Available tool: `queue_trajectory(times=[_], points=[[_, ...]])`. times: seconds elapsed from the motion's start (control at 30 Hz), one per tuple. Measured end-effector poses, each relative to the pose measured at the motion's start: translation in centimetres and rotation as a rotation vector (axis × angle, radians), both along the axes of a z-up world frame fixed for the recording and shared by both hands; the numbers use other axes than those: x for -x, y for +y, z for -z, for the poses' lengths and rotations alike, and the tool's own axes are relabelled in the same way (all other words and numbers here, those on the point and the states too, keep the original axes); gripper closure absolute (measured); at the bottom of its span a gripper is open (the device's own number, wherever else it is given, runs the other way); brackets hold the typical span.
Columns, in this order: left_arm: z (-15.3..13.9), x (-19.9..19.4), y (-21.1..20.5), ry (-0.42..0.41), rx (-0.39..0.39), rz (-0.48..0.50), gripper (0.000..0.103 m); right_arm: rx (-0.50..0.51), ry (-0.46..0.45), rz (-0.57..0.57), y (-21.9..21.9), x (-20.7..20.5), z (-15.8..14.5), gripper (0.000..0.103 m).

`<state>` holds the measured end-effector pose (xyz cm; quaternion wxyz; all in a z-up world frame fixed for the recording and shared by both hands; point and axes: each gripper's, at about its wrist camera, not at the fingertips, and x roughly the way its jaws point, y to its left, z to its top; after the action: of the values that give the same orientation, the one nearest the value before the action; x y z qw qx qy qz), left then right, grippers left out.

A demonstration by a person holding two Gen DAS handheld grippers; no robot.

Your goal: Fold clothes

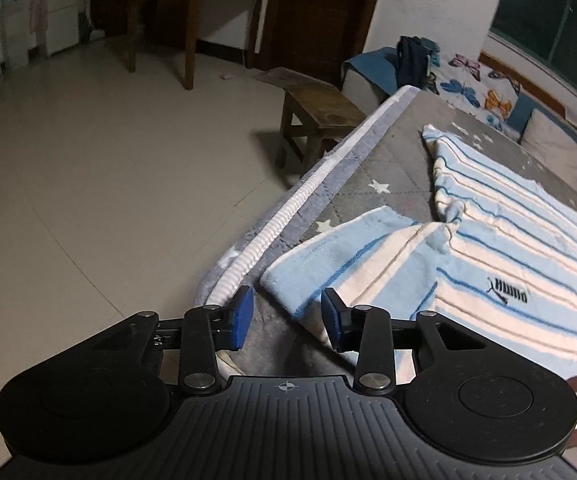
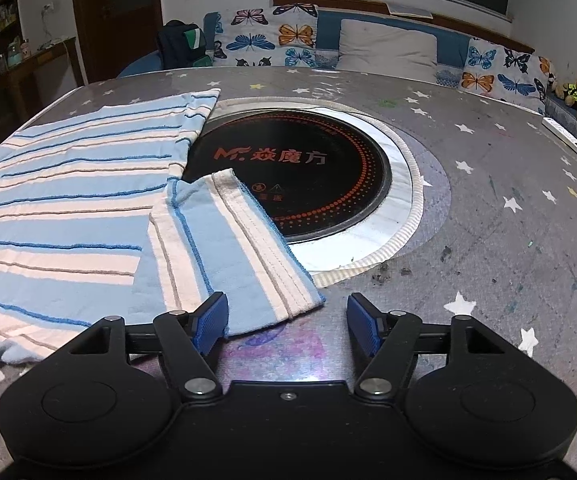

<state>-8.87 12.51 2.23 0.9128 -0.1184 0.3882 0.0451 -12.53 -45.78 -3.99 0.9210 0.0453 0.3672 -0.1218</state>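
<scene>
The shirt point(image 2: 68, 200) is light, limp knit; best pinched at each sleeve hem. Left gripper point(image 1: 288, 322) and right gripper point(image 2: 287, 322) gape empty beside the sleeves.

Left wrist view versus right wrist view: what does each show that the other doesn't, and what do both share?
Only the left wrist view shows the tiled floor, a wooden stool, the table's edge and the shirt's logo. Only the right wrist view shows the round cooktop set into the table, a sleeve partly over its rim. Both show the striped shirt on the star-patterned table cover, butterfly cushions, and an open gripper.
</scene>
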Motion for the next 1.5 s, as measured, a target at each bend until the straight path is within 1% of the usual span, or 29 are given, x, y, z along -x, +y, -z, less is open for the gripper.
queue_trajectory(times=[0.1,0.2,0.27,0.37,0.4,0.43,0.5,0.6,0.67,0.7,0.73,0.77,0.8,0.9,0.97,1.07,1.1,1.27,1.3,1.33,1.4,1.5], points=[[-0.1,-0.1,0.2,0.004,0.036,-0.019,0.069,0.006,0.001,-0.001,0.1,0.0,0.0,0.033],[0.0,-0.2,0.5,0.005,0.081,-0.026,0.072,0.003,0.0,0.0,0.0,-0.1,0.0,0.033],[0.1,-0.3,0.6,0.007,0.092,-0.043,0.082,0.0,-0.001,0.001,0.0,-0.1,0.1,0.033],[0.3,-0.6,1.1,0.005,0.134,-0.078,0.095,0.003,0.0,-0.001,-0.1,-0.1,0.0,0.033],[0.4,-0.6,1.2,0.004,0.143,-0.083,0.096,0.003,0.0,-0.002,-0.1,-0.1,0.0,0.033],[0.4,-0.6,1.5,-0.003,0.168,-0.095,0.098,0.004,0.0,-0.002,-0.1,-0.1,0.0,0.033],[0.1,-0.3,1.8,-0.038,0.203,-0.093,0.099,0.004,0.0,-0.003,-0.1,-0.1,0.0,0.033],[-0.8,0.2,1.3,-0.104,0.203,-0.037,0.099,0.006,0.001,-0.004,-0.1,-0.2,0.0,0.033],[-1.9,0.8,0.1,-0.177,0.197,0.041,0.099,0.007,0.002,-0.004,0.0,-0.2,0.0,0.033],[-2.2,1.0,-0.2,-0.198,0.196,0.065,0.099,0.008,0.003,-0.003,0.0,-0.2,0.0,0.033],[-2.9,1.4,-1.2,-0.244,0.2,0.133,0.099,0.009,0.003,-0.003,0.0,-0.2,0.0,0.033],[-3.4,1.7,-1.9,-0.27,0.204,0.179,0.1,0.01,0.003,-0.003,0.0,-0.2,0.0,0.032],[-3.7,1.9,-2.4,-0.286,0.206,0.214,0.1,0.01,0.003,-0.002,0.0,-0.2,0.0,0.032],[-4.2,2.6,-5.0,-0.328,0.231,0.396,0.1,0.007,0.001,0.0,0.0,-0.2,0.0,0.032],[-4.0,2.9,-6.6,-0.322,0.236,0.493,0.1,0.007,0.0,0.002,-0.1,-0.2,0.0,0.031],[-3.1,3.0,-8.9,-0.287,0.208,0.592,0.099,0.009,0.001,0.003,-0.1,-0.2,0.0,0.03],[-2.8,3.1,-9.2,-0.276,0.207,0.605,0.099,0.009,0.001,0.003,-0.1,-0.2,0.0,0.03],[-0.5,2.0,-10.8,-0.136,0.239,0.705,0.098,0.008,0.001,0.001,-0.2,-0.3,0.0,0.03],[-0.4,1.9,-11.0,-0.126,0.234,0.721,0.098,0.008,0.002,0.001,-0.2,-0.3,0.0,0.03],[-0.3,1.8,-11.1,-0.119,0.227,0.736,0.098,0.008,0.002,0.0,-0.2,-0.4,0.0,0.03],[-0.5,1.8,-11.1,-0.131,0.208,0.763,0.098,0.008,0.002,0.001,-0.1,-0.5,0.1,0.03],[-1.3,1.8,-10.4,-0.182,0.188,0.76,0.097,0.006,-0.005,0.003,-0.1,-0.5,0.1,0.03]])
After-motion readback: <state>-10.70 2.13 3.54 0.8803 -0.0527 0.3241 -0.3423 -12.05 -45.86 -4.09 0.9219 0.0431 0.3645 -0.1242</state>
